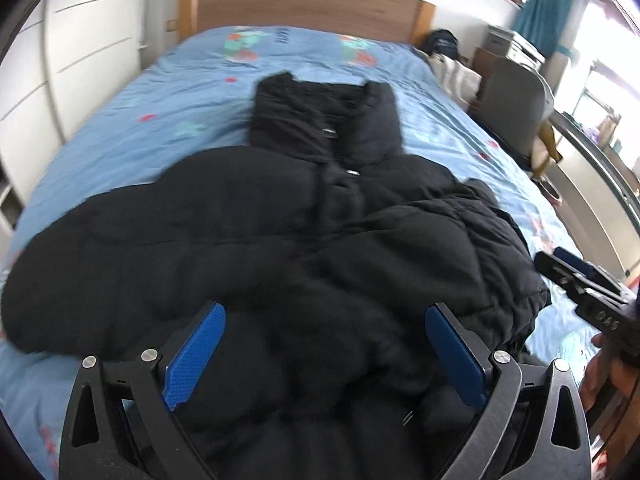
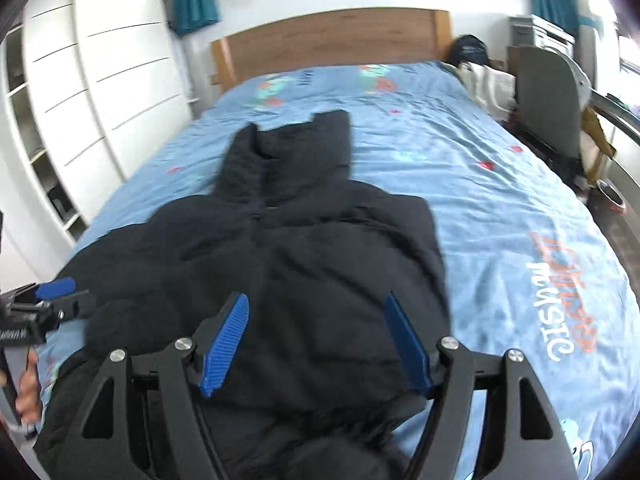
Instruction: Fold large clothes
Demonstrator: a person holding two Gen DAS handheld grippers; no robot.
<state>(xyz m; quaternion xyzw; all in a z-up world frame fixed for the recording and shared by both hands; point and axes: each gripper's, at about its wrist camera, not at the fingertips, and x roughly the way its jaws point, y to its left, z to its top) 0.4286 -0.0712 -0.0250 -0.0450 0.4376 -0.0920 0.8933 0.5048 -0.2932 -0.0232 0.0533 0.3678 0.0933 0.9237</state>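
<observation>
A black puffer jacket (image 1: 280, 220) lies on the blue bedsheet (image 1: 168, 112), its hood (image 1: 320, 116) towards the headboard. Its right side looks folded in over the body. My left gripper (image 1: 325, 312) hovers open over the jacket's lower part, nothing pressed between its blue pads (image 1: 196, 360). The right gripper (image 1: 580, 284) shows at the right edge, off the jacket's side. In the right wrist view the jacket (image 2: 304, 248) fills the middle. My right gripper (image 2: 315, 300) stands open above it and grips nothing. The left gripper (image 2: 52, 296) appears at the left edge, held by a hand (image 2: 28, 392).
A wooden headboard (image 2: 332, 40) closes the far end of the bed. White wardrobe doors and shelves (image 2: 100, 80) run along the left. A grey chair (image 2: 548, 96) stands to the right, and a dark cap (image 2: 472, 50) and pale cloth (image 2: 488, 84) lie at the far right corner. Bare sheet (image 2: 520, 240) lies right of the jacket.
</observation>
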